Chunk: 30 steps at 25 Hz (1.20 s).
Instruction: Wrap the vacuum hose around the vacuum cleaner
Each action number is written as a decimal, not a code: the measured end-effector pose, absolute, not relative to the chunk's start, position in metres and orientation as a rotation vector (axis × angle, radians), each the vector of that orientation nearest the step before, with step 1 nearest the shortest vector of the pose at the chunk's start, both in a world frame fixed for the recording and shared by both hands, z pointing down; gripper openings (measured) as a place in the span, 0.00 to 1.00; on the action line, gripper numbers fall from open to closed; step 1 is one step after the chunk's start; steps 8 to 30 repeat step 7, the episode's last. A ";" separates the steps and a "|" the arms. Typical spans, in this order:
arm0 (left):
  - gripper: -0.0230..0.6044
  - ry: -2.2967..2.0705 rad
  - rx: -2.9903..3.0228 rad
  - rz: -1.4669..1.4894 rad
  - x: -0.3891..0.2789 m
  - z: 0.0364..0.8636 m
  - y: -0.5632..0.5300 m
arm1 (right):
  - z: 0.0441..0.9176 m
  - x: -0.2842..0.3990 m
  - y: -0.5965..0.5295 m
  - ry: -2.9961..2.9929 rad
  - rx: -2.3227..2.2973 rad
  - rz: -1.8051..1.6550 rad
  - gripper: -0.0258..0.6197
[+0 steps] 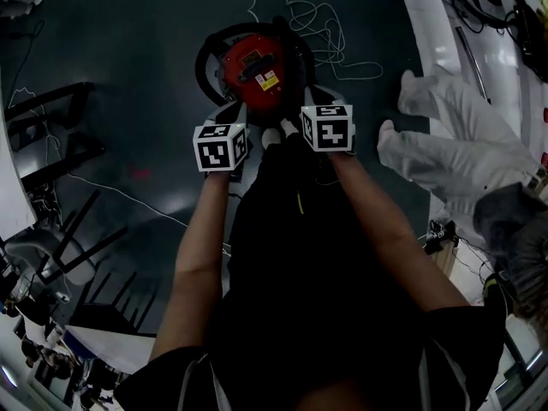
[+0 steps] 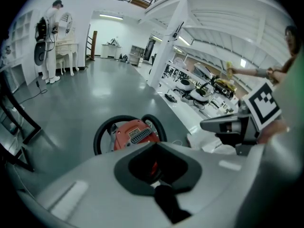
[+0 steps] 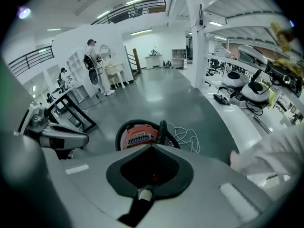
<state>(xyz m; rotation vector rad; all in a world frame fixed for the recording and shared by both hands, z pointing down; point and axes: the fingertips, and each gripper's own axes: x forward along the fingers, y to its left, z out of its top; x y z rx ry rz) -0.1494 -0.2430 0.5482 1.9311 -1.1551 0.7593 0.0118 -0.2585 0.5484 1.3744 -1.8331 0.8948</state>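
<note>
Left gripper [image 2: 154, 146] and right gripper [image 3: 152, 148] both have jaws together with nothing clamped, held side by side over the near side of the vacuum cleaner [image 1: 255, 67], which sits on the floor [image 1: 128, 75] nearer its right edge. The hose [image 1: 202, 65] looks ribbed, light and springy and already rings the body, so I'd grip it mid-run, not at the heavier body. Right gripper view shows a hose stretch standing upright at the vacuum's right side plus the loose white cord [image 3: 189, 136]; left gripper view shows the loop but hardly any cord
</note>
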 end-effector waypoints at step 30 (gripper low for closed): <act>0.05 -1.144 1.930 0.777 -0.153 0.552 -0.243 | 0.553 0.005 -0.256 -1.851 1.359 0.895 0.03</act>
